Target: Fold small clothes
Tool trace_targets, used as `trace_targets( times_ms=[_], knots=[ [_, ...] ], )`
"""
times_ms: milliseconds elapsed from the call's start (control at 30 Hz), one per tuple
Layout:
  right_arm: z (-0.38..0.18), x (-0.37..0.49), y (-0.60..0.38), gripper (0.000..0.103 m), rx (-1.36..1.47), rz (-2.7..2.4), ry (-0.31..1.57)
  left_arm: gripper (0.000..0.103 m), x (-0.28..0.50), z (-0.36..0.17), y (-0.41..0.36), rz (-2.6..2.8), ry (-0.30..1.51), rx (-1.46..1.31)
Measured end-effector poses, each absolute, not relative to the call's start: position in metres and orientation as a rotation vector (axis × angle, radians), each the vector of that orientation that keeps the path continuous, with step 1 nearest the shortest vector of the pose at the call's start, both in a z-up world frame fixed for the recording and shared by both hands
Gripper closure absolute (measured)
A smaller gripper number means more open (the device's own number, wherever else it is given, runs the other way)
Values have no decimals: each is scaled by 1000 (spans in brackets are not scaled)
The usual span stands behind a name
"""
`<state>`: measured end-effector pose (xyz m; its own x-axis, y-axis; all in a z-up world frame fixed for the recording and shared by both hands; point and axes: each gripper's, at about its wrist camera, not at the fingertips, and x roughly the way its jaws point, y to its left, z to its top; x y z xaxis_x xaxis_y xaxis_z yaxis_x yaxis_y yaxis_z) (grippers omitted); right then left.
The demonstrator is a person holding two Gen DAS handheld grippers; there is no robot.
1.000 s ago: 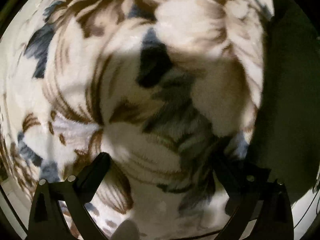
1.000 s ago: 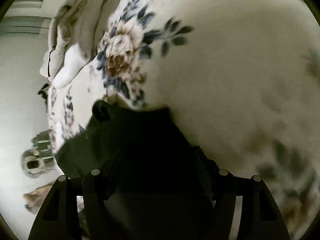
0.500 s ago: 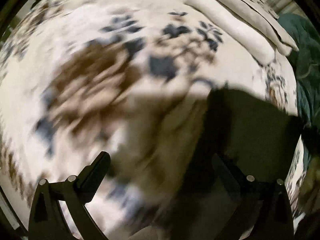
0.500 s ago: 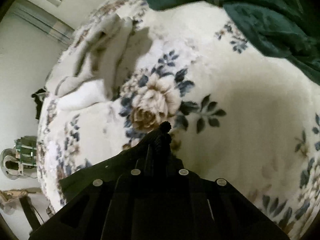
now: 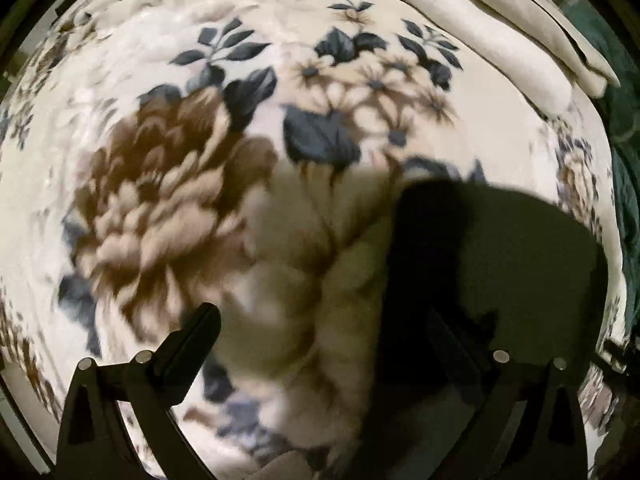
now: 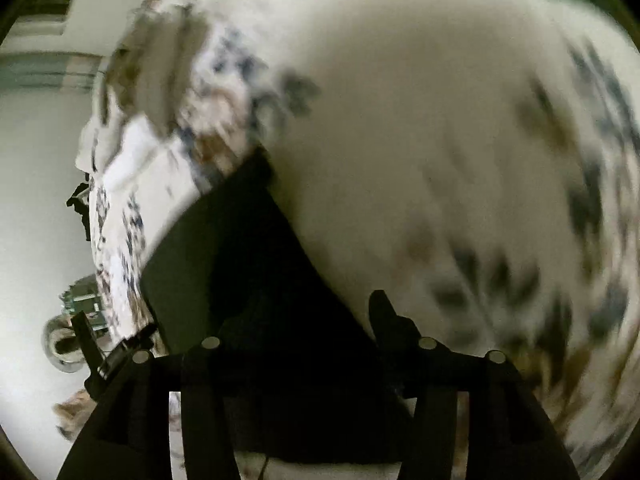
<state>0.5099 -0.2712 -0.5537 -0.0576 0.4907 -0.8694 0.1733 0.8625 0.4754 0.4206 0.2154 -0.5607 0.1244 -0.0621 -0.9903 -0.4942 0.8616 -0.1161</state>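
Note:
A small dark garment (image 5: 500,256) lies on the floral blanket (image 5: 168,184) of a bed. In the left wrist view it covers the lower right and hides my right finger; my left gripper (image 5: 320,344) stands wide open and empty, its left finger (image 5: 192,340) over the blanket. In the right wrist view the same dark garment (image 6: 240,264) lies between the fingers of my right gripper (image 6: 296,320), which is open. The right finger (image 6: 388,320) shows beside the cloth; the left one is hidden by it. The right view is blurred.
Folded cream bedding (image 5: 480,40) lies at the blanket's far right. A dark green cover (image 5: 624,120) sits beyond it. In the right view the bed's edge, a pale floor (image 6: 36,200) and a small round device (image 6: 68,340) are at left.
The right gripper was shut on the dark garment half a second ago and now stands open over it, lower and tilted. The left gripper has changed little over the last half second.

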Motion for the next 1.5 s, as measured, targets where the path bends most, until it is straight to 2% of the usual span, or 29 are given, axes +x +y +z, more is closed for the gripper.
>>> trace_targets(
  times_ms=[100,133,167,267,400,700,733,800,833,867,933,1033,1233,1500],
  knots=[
    [-580,478,-283,48,614,258,1686,0,408,-567,206,327,1432,-444],
    [-584,471,-284,59,637,260,1672,0,407,-571,202,324,1441,-442],
    [-584,464,-286,94,668,263,1627,0,406,-574,202,326,1446,-438],
    [-561,438,-293,94,697,224,1487,0,409,-577,196,335,1437,-397],
    [-531,407,-305,97,707,152,1417,0,414,-575,195,322,1438,-339],
    [-549,387,-308,97,612,119,1516,0,453,-573,181,316,1455,-301],
    [-551,392,-306,92,586,127,1537,0,440,-561,185,312,1455,-299],
    [-550,402,-307,71,543,143,1556,0,439,-544,184,296,1449,-305],
    [-545,408,-310,51,536,145,1545,0,428,-534,192,283,1441,-313],
    [-540,413,-313,43,539,150,1520,0,425,-530,191,266,1431,-324],
    [-531,428,-317,42,559,189,1477,0,404,-521,199,213,1411,-377],
    [-541,456,-307,32,610,347,1501,0,387,-528,206,87,1399,-536],
    [-622,503,-265,30,708,664,1690,0,357,-550,191,-98,1426,-794],
    [-641,503,-208,30,737,927,1745,0,373,-548,168,-194,1368,-834]
  ],
)
